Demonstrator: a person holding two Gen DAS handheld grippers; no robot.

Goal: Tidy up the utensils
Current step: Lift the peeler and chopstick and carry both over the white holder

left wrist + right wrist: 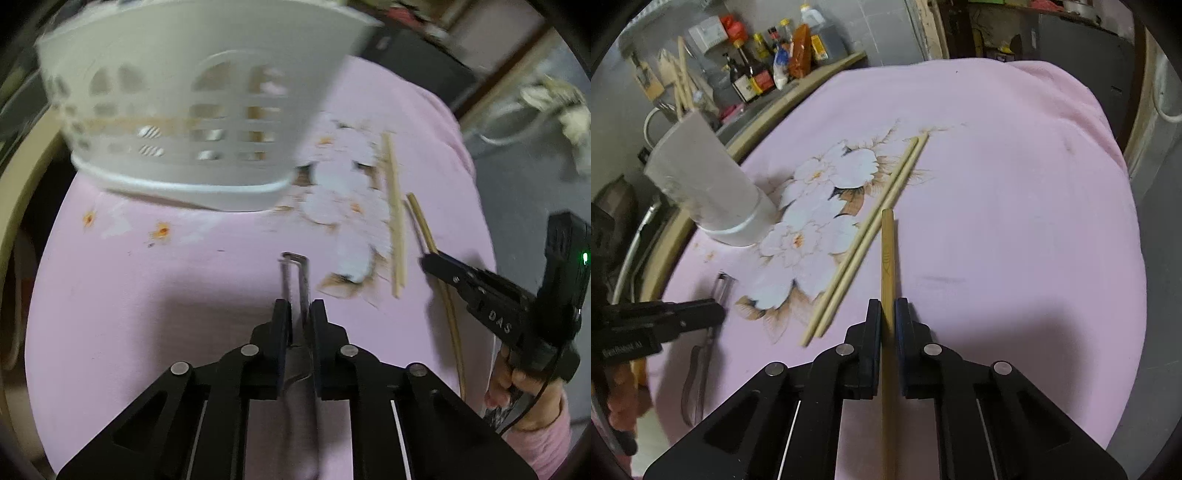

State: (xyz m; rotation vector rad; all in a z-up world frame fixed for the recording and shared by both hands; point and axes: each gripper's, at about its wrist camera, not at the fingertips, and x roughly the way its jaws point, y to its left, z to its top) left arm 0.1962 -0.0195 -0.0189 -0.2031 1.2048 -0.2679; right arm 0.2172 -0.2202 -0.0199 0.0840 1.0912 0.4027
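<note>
My left gripper [298, 308] is shut on a metal utensil [294, 275] whose squared handle end points toward a white perforated basket [184, 110] standing on the pink cloth. My right gripper [888, 306] is shut on a bamboo utensil handle [887, 251] and holds it just above the cloth. A pair of pale wooden chopsticks [866, 236] lies on the flower print left of it, also in the left wrist view [395, 218]. The basket [705, 188] stands at the left in the right wrist view. The left gripper [718, 314] and its metal utensil [698, 373] show there too.
The pink cloth [1015, 221] with a flower print covers a round table with a wooden rim [798, 92]. Bottles and jars [768, 66] crowd a shelf beyond the far left edge. A grey floor lies past the table's right side.
</note>
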